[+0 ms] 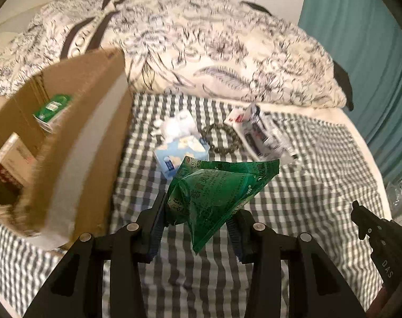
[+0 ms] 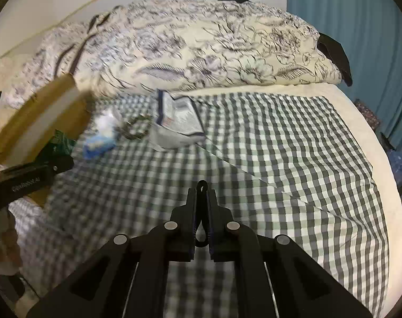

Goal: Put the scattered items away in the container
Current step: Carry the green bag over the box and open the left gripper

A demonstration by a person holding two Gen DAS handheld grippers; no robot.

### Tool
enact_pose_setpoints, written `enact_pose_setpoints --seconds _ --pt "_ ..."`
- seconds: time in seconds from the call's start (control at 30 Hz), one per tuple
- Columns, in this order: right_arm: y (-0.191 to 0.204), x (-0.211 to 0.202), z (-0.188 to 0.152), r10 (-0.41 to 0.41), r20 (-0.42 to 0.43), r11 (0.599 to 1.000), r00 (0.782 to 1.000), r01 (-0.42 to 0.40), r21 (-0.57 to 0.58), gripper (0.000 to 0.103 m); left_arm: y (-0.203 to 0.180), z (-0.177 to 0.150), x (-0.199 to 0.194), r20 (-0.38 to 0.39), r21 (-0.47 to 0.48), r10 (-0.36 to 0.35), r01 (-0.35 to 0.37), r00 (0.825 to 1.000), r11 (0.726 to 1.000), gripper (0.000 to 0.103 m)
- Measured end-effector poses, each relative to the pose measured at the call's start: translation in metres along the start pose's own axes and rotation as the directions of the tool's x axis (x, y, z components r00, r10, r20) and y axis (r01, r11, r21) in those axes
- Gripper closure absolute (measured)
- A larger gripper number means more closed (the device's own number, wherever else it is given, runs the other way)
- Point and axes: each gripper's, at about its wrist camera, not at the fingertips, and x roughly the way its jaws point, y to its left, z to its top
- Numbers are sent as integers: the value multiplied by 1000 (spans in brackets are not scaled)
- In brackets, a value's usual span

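1. Green packet [image 1: 217, 185]: clamped between the fingers of the left gripper [image 1: 195, 228], held above the checked sheet [image 1: 307, 198], just right of the cardboard box [image 1: 76, 132].
2. Box contents: green carton [image 1: 51, 111], blurred.
3. On the sheet beyond: tissue pack [image 1: 179, 145], bead bracelet [image 1: 222, 137], white pouch [image 1: 262, 132].
4. Right gripper [image 2: 201, 212]: jaws pinched on a thin black loop [image 2: 201, 188].

The cardboard box [image 1: 76, 132] sits on the bed [image 1: 320, 185] at the left of the left wrist frame, a carton [image 1: 52, 111] inside it. Right of the box, mid-frame, lie a tissue pack [image 1: 179, 148], then a bead bracelet [image 1: 222, 139], then a flat packet [image 1: 262, 135]. The duvet [image 1: 201, 47] is heaped behind them. A foil pouch [image 1: 214, 193] hangs in front of the tissue pack.
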Motion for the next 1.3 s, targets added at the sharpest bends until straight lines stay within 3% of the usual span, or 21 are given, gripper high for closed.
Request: enact_pose_setpoints --seconds 0.37,0.73,1.0,1.3 --pt "51 -80 13 68 111 995 991 -59 -82 96 18 -2 -91 114 -18 16 -14 993 1000 60" --pt "129 -123 26 175 150 970 973 -144 -194 96 78 -2 -151 175 -84 69 -55 982 995 60" --pt "193 -123 56 260 160 943 952 -215 -253 96 136 18 -151 161 -133 127 -106 979 985 60" --pt "257 -56 88 329 63 910 942 -299 -286 96 194 40 -104 107 -208 154 -129 982 969 60"
